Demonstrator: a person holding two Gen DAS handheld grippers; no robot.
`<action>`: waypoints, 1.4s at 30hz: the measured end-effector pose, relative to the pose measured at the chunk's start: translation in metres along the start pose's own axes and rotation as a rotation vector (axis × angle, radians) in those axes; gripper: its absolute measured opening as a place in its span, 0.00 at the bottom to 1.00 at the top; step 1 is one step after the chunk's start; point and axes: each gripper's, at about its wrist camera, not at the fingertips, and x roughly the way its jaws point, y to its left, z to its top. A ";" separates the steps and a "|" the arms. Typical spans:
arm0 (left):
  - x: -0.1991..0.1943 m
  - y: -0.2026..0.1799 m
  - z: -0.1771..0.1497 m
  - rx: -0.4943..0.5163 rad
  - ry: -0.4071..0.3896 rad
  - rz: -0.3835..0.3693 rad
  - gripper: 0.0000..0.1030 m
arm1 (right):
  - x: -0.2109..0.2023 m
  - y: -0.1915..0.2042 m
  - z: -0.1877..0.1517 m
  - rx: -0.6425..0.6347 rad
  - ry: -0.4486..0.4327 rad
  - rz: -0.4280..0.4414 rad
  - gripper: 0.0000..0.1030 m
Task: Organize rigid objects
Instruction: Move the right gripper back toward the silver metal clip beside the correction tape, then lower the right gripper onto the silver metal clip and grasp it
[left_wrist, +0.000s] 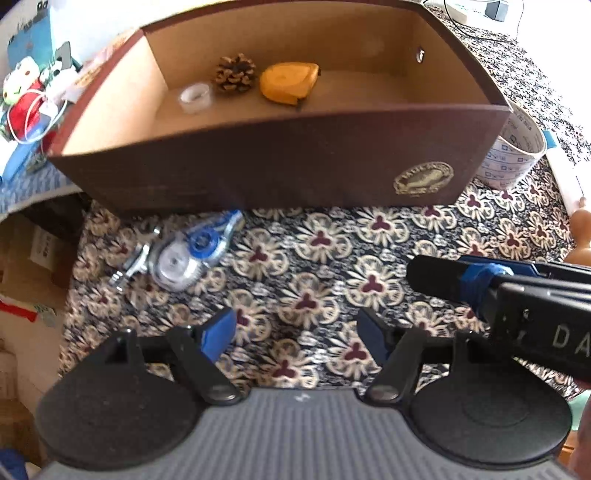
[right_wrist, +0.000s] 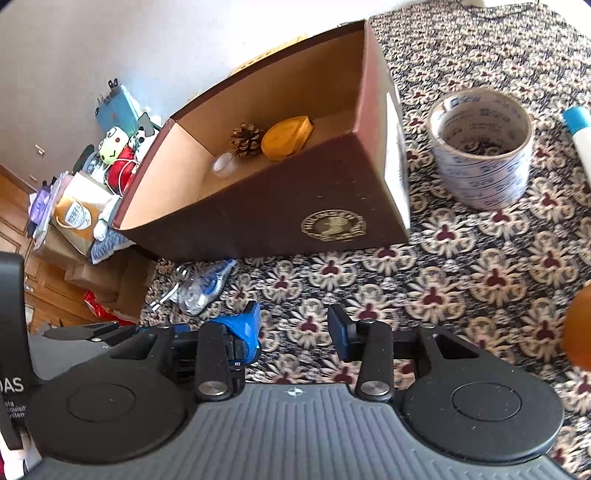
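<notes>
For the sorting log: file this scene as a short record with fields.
surface: floral patterned cloth
container: open brown cardboard box
in box: brown pine cone, yellow tape measure, small clear round tub
outside, left front of box: blue-and-clear correction tape dispenser, metal clip
outside, right of box: printed packing tape roll
left gripper: open, empty
right gripper: open, empty

Ahead of your left gripper (left_wrist: 297, 330), jaws apart and empty, lay bare patterned cloth (left_wrist: 314, 266) up to the brown box (left_wrist: 258, 166). Its near wall barred the way forward; the open top gave room above. A correction-tape dispenser (left_wrist: 188, 254) and metal clip (left_wrist: 135, 262) lay ahead-left. Your right gripper (left_wrist: 480, 284) crowded the right side. A tape roll (right_wrist: 484, 147) stood ahead-right of it.
</notes>
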 end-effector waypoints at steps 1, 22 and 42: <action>0.000 0.003 0.001 0.005 0.000 0.004 0.67 | 0.003 0.003 0.001 0.007 0.001 0.004 0.23; -0.007 0.077 0.012 0.054 -0.069 0.032 0.67 | 0.048 0.059 0.010 0.042 -0.012 0.042 0.23; 0.004 0.170 -0.017 -0.080 -0.156 -0.255 0.65 | 0.085 0.082 0.017 0.034 0.069 0.056 0.23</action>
